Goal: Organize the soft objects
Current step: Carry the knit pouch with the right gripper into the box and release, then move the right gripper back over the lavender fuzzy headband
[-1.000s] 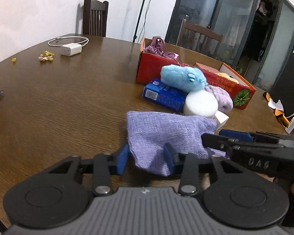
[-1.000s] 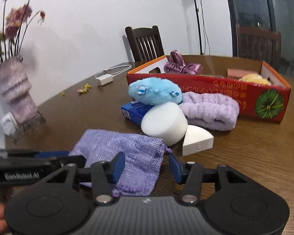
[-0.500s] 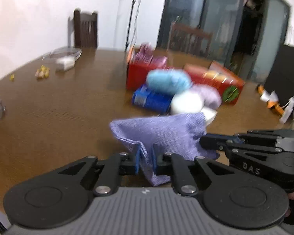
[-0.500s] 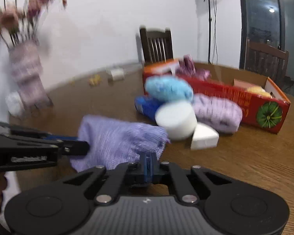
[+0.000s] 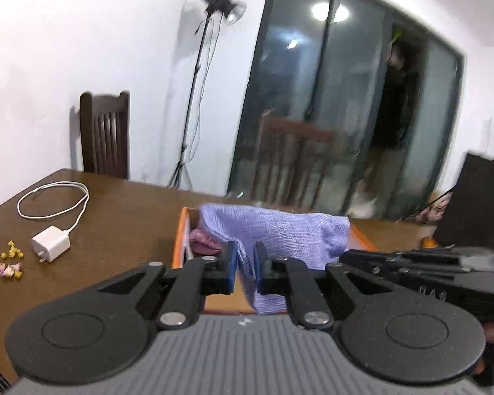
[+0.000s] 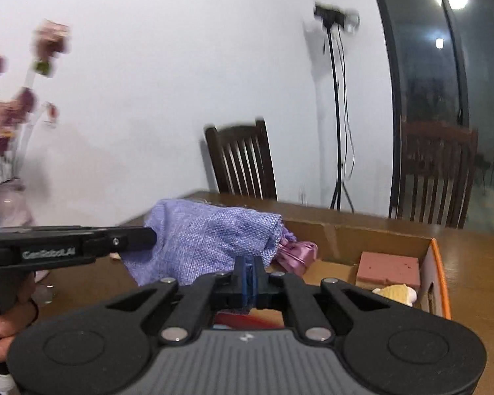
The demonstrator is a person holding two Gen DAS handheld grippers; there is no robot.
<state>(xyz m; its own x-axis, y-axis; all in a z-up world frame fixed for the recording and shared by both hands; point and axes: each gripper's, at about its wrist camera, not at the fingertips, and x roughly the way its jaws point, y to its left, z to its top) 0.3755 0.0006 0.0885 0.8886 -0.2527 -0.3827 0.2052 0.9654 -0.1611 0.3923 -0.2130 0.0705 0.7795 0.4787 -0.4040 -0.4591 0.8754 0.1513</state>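
both sets of jaws are pinched tight on the same purple cloth bag, one at each side.

from the left wrist view, the left gripper (image 5: 245, 265) has its blue pads squeezed on a fold of the purple bag (image 5: 280, 230). the bag hangs in the air over the open box (image 5: 181, 237). the right gripper (image 5: 349, 256) comes in from the right side and holds the bag's other edge. a pink shiny thing (image 5: 202, 242) peeks out of the box under the bag. on the table (image 5: 122, 230) off to the left sit a white charger (image 5: 51, 242) with its cord and some tiny yellow and pink bits (image 5: 11, 260). they are well away and not in the way.

from the right wrist view, the right gripper (image 6: 248, 275) is shut on the bag's low edge, with its pads almost touching. the left gripper (image 6: 150, 237) reaches in from the left and holds the far side. the bag (image 6: 207, 240) sags between them, just above the pink shiny thing (image 6: 296, 253). a pink block (image 6: 390, 268) and something yellow and soft (image 6: 395, 293) lie at the other end of the box.

the bag looks light, soft and floppy. it bends and droops, so holding two edges keeps it spread out. it should not break. the box wall and the pink shiny thing are what it could catch on.
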